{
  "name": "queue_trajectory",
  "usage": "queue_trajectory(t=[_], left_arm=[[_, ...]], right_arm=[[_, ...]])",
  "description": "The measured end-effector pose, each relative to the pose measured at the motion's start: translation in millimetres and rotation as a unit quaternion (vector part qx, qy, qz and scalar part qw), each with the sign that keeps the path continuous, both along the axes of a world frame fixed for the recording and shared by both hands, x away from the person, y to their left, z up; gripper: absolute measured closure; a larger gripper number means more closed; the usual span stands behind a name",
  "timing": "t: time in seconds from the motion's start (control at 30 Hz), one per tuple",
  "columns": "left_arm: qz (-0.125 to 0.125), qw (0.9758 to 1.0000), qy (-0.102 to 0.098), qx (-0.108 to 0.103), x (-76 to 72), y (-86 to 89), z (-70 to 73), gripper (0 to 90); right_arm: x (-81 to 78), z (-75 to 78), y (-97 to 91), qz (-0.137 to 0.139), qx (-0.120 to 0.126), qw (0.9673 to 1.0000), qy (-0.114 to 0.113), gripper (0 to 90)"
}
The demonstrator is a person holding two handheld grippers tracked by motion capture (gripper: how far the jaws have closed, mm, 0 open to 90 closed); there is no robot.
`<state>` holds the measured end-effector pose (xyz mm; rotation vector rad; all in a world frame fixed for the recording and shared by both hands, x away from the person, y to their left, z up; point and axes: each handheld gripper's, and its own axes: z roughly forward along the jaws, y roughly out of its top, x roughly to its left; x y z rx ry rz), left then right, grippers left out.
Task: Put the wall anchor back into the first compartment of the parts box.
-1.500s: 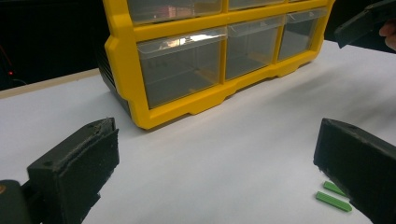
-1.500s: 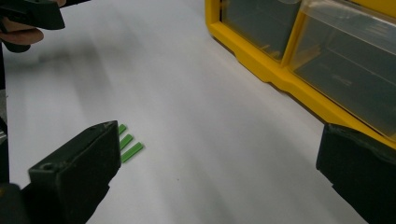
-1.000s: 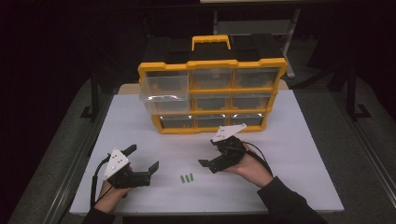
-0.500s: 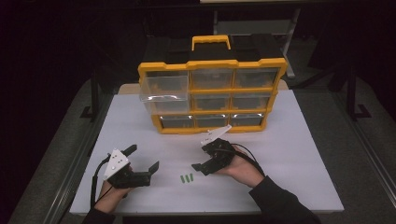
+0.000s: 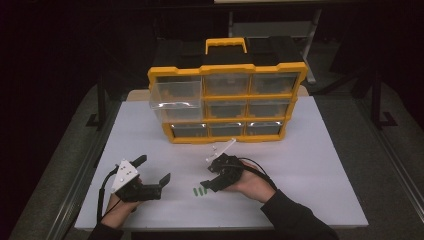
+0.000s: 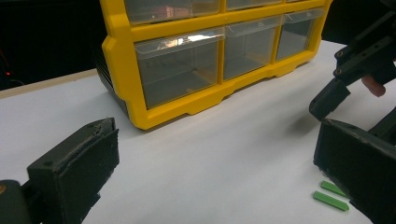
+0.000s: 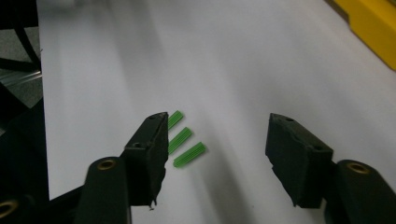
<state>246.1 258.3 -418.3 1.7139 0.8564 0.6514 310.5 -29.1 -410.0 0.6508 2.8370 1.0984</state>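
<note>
On the white bench (image 5: 310,165), three small green ribbed plastic plugs (image 7: 183,140) lie just ahead-left of the right gripper (image 7: 219,140); its empty jaws, half-open, have just been closing. The left gripper (image 5: 152,172) gapes wide, farther off.

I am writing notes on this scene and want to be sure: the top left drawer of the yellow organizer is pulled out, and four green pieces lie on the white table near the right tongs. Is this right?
Not quite. The green pieces number three, not four; the right gripper view shows them side by side, close to the right tongs. The top left drawer of the yellow organizer is indeed pulled out, and the white table is as you say.
</note>
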Motion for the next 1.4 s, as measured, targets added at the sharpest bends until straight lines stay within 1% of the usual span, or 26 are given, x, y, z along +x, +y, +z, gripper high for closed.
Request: queue_trajectory(t=[0.07, 0.13, 0.17, 0.2, 0.23, 0.4, 0.43, 0.5, 0.6, 0.77, 0.83, 0.93, 1.03, 1.13, 1.4], left_arm=[[-0.001, 1.0, -0.001, 0.002, 0.4, 0.4, 0.1, 0.0], [-0.001, 1.0, -0.001, 0.001, 0.3, 0.2, -0.2, 0.0], [-0.001, 1.0, -0.001, 0.001, 0.3, 0.2, -0.2, 0.0], [-0.001, 1.0, -0.001, 0.002, 0.3, 0.2, -0.1, 0.0], [-0.002, 1.0, -0.001, 0.001, 0.2, 0.0, -0.2, 0.0], [-0.003, 1.0, 0.0, 0.003, 0.3, 0.0, -0.3, 0.0], [-0.003, 1.0, 0.0, 0.002, 0.3, 0.0, -0.3, 0.0], [-0.003, 1.0, 0.0, 0.001, 0.3, -0.2, -0.4, 0.0], [-0.003, 1.0, 0.001, 0.003, 0.0, -0.1, -0.1, 0.0], [-0.004, 1.0, 0.001, 0.004, 0.1, 0.1, -0.3, 0.0], [-0.004, 1.0, 0.002, 0.006, 0.0, 0.3, -0.1, 0.0], [-0.004, 1.0, 0.001, 0.003, 0.1, 0.0, -0.2, 0.0], [-0.004, 1.0, 0.002, 0.006, 0.0, 0.3, -0.1, 0.0], [-0.005, 1.0, 0.002, 0.005, -0.2, 0.1, -0.1, 0.0], [-0.005, 1.0, 0.002, 0.005, -0.2, 0.0, 0.0, 0.0]], right_arm=[[-0.1, -1.9, 2.1, 0.009, -0.008, 0.9999, 0.005, 45.2], [-0.5, -3.9, 4.5, 0.009, -0.012, 0.9998, 0.013, 46.9], [-0.5, -3.9, 4.5, 0.009, -0.012, 0.9998, 0.013, 46.9], [-0.1, -6.5, 7.1, 0.013, -0.016, 0.9996, 0.019, 50.7], [0.0, -7.0, 7.8, 0.013, -0.017, 0.9995, 0.021, 51.5], [0.8, -10.9, 11.9, 0.021, -0.024, 0.9993, 0.022, 55.6], [1.2, -11.9, 12.8, 0.024, -0.024, 0.9992, 0.019, 56.9], [1.6, -13.6, 14.6, 0.025, -0.026, 0.9991, 0.021, 58.6], [0.3, -15.8, 17.6, 0.02, -0.036, 0.9986, 0.032, 60.5], [0.7, -20.5, 21.8, 0.022, -0.042, 0.9983, 0.034, 64.7], [0.5, -21.5, 23.1, 0.022, -0.046, 0.9981, 0.034, 66.0], [-0.1, -23.0, 24.0, 0.023, -0.052, 0.9978, 0.035, 67.4], [-0.7, -23.7, 24.1, 0.024, -0.055, 0.9977, 0.031, 70.0], [-1.0, -23.6, 23.5, 0.026, -0.06, 0.9973, 0.034, 72.2], [-2.7, -22.0, 23.1, 0.022, -0.062, 0.9972, 0.035, 70.4]])
